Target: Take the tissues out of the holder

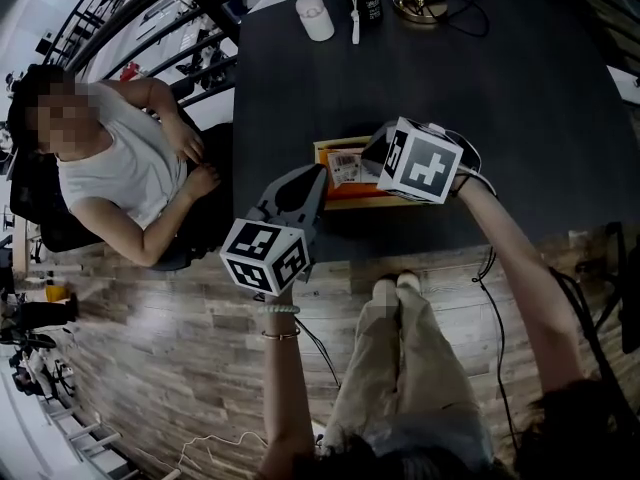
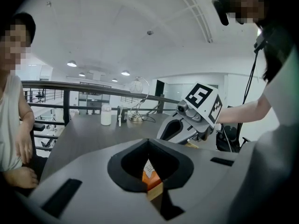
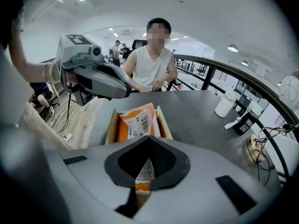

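A wooden holder (image 1: 352, 202) stands near the front edge of the dark table (image 1: 520, 118), with an orange tissue pack (image 1: 345, 168) lying in it. My right gripper (image 1: 376, 164) reaches down from the right; in the right gripper view it (image 3: 142, 178) is shut on the near end of the pack (image 3: 138, 122), which lies between the holder's walls (image 3: 111, 127). My left gripper (image 1: 318, 176) comes in from the lower left to the holder's left end. In the left gripper view its jaws (image 2: 154, 190) look shut on the holder's wooden edge (image 2: 158, 192), orange pack (image 2: 149, 171) behind.
At the table's far edge stand a white cup (image 1: 315, 16), a dark bottle (image 1: 369, 3) and a brass lamp base (image 1: 418, 6) with a cable. A person (image 1: 130, 168) sits at the table's left side. Wooden floor lies below the front edge.
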`<state>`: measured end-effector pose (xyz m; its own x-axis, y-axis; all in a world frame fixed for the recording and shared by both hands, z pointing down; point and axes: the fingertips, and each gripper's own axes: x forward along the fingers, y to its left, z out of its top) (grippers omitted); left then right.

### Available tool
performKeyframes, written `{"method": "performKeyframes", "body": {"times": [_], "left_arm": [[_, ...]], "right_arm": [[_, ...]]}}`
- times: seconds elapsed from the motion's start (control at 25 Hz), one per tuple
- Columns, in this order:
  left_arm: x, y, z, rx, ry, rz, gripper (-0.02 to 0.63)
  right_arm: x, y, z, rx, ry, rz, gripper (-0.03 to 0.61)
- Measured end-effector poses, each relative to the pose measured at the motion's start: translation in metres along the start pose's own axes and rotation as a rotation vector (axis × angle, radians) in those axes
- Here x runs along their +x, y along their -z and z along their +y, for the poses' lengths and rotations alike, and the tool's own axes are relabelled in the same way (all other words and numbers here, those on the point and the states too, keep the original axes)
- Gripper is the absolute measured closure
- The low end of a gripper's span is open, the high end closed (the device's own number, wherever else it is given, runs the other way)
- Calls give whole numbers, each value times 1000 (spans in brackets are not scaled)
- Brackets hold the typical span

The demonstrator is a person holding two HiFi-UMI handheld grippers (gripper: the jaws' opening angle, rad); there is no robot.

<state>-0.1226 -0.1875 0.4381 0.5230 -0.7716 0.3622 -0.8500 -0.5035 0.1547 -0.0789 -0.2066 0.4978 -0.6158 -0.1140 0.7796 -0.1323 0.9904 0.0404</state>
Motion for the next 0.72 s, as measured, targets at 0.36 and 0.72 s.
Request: {"method": "performKeyframes", "body": {"times": [0.36,0.72], "left_arm": [[-11,-23,-4,19,9,-49,606],[-17,-58,-3,43,16,-121,606]], "right_arm": [[-43,-22,-4,9,108,-102,568],[-100,-46,-25,-13,235,-160,567]]}}
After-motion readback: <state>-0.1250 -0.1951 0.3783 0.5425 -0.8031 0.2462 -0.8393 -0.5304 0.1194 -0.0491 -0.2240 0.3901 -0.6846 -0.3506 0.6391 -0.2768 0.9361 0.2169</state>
